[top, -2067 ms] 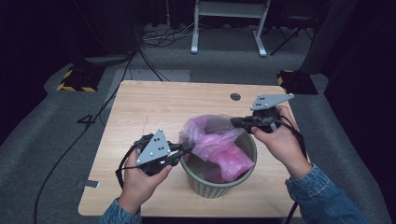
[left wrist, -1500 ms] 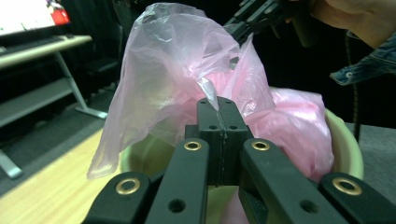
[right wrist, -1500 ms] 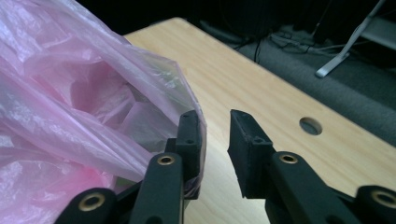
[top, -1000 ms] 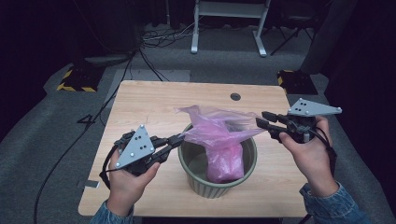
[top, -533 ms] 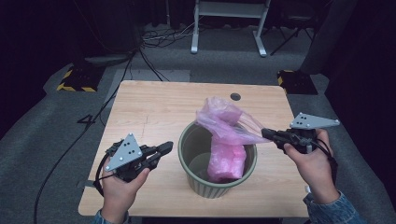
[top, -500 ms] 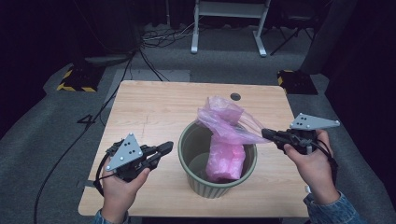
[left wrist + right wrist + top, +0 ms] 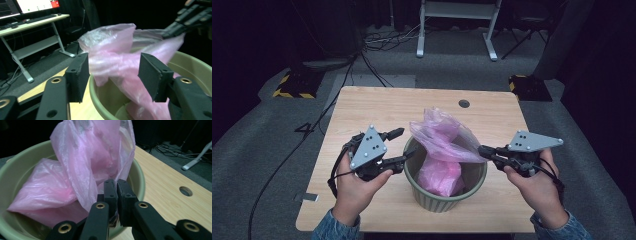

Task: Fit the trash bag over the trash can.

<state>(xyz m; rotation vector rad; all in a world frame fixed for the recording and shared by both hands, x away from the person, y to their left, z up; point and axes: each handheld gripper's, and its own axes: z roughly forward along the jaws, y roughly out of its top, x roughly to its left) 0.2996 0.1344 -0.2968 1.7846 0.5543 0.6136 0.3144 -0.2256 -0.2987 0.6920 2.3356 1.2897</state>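
Right gripper (image 7: 484, 150) pinches the bag (image 7: 444, 142) edge to stretch it over the bin (image 7: 472, 192) rim; left gripper (image 7: 404, 145), just opened, reaches for the near-left edge

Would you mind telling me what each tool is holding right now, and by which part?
The right tool pinches the pink bag's upper edge over the green bin. The left tool, jaws just opened, holds nothing.

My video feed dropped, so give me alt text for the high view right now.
The right gripper pinches the pink bag's edge over the green bin on the wooden table. The left gripper, jaws open, sits at the bin's left rim.
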